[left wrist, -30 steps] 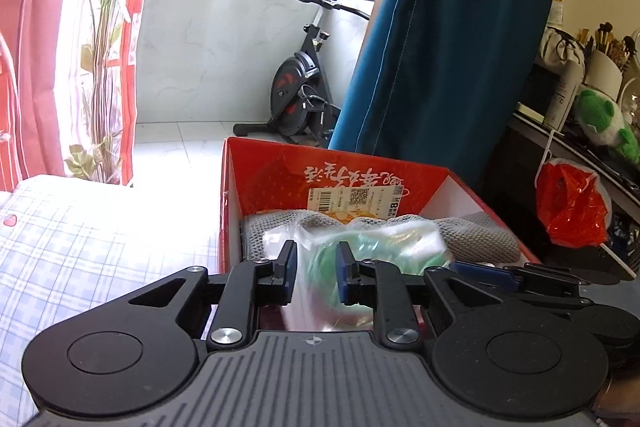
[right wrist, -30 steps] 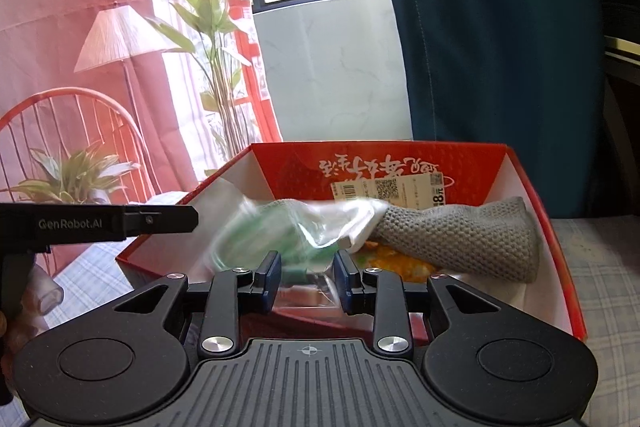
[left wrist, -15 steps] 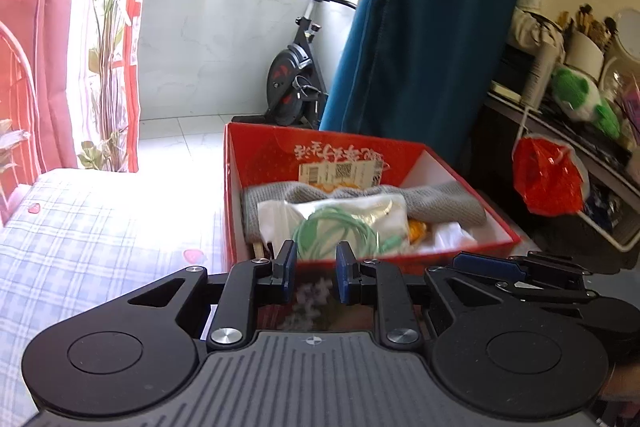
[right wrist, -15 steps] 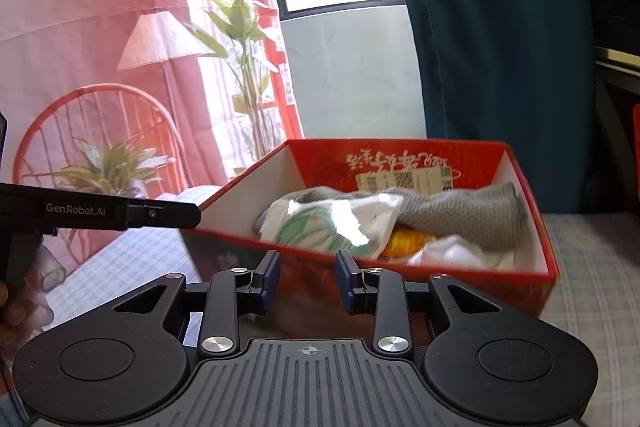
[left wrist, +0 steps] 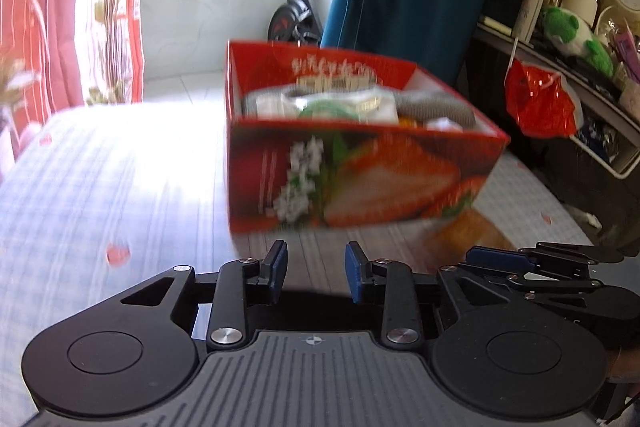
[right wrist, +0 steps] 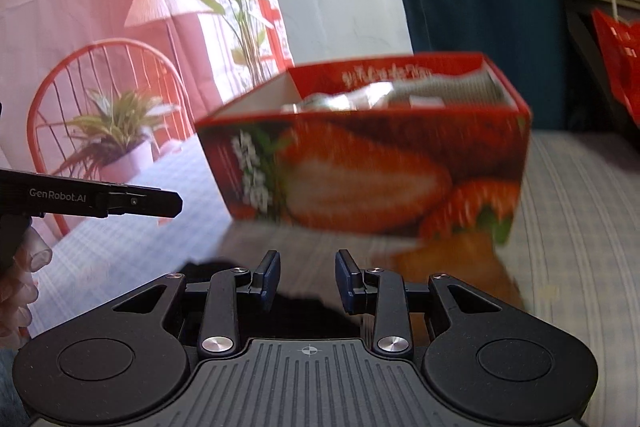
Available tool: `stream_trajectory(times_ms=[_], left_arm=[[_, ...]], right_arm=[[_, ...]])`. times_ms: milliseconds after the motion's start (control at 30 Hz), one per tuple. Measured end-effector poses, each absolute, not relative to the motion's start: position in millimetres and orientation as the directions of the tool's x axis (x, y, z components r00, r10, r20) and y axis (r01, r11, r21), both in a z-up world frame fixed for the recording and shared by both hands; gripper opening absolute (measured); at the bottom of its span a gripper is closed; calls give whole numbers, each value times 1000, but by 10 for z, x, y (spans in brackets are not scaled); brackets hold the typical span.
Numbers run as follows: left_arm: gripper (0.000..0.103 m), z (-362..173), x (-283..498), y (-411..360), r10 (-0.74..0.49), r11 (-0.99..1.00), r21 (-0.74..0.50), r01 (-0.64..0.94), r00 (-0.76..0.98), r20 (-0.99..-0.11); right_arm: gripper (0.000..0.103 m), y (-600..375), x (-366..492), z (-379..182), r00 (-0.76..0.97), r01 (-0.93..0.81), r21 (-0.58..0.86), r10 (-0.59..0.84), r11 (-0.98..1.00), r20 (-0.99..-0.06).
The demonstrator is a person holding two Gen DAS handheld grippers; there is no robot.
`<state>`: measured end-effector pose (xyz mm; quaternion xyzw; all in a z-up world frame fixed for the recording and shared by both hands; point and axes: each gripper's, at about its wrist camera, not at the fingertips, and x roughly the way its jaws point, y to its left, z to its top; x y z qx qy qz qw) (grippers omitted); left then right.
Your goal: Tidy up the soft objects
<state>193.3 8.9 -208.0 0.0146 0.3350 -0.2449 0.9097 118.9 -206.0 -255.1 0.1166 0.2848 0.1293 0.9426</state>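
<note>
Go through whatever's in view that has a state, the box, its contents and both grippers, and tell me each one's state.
red box: open-topped, upright on the checked cloth
grey knit item: lying inside the box
clear bag with green contents: inside the box
left gripper: open, empty
right gripper: open, empty

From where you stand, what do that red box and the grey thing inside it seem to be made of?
The red box looks like glossy printed cardboard: thin straight walls, white inside, a strawberry picture outside. The grey thing looks like soft knitted or mesh fabric, matte and slumped over the other contents, though blur hides its weave. The packet beside it seems to be clear shiny plastic, judging by its glare.
</note>
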Motion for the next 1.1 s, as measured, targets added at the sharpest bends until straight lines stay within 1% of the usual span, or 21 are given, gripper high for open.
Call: stream_trajectory(times_ms=[67, 167, 233, 300, 500, 700, 800, 867, 1000, 1100], left_arm=[[33, -2203, 1872, 98, -433, 882, -149, 447, 646, -629], [33, -2386, 1787, 112, -431, 886, -170, 432, 628, -648], [33, -2503, 1711, 118, -439, 884, -193, 426, 615, -655], [33, -2621, 1646, 110, -441, 885, -207, 417, 605, -663], [38, -2718, 1497, 86, -417, 895, -171, 411, 638, -648], [42, -2805, 1408, 104, -421, 897, -184, 401, 656, -626], [43, -2821, 1385, 83, -417, 900, -179, 397, 667, -618], [43, -2819, 1382, 80, -413, 901, -173, 399, 663, -624], [43, -2826, 1383, 97, -418, 899, -180, 399, 659, -626], [43, -2830, 1382, 107, -422, 897, -183, 402, 658, -623]], right_arm=[[29, -2040, 1106, -2648, 795, -168, 291, 304, 942, -524], [28, -1972, 1009, -2787, 771, -159, 251, 278, 955, -573], [28, -1939, 940, -2858, 763, -163, 241, 277, 957, -584], [28, -1909, 874, -2896, 770, -172, 216, 268, 961, -579], [29, -1836, 689, -2946, 798, -196, 144, 243, 970, -551], [29, -1922, 571, -2999, 816, -189, 172, 253, 967, -520], [34, -1944, 568, -2997, 822, -170, 183, 242, 968, -516], [35, -1944, 565, -3005, 824, -164, 181, 236, 970, -515], [44, -1989, 566, -3007, 825, -126, 209, 220, 970, -521], [48, -2054, 564, -3003, 830, -83, 243, 202, 966, -519]])
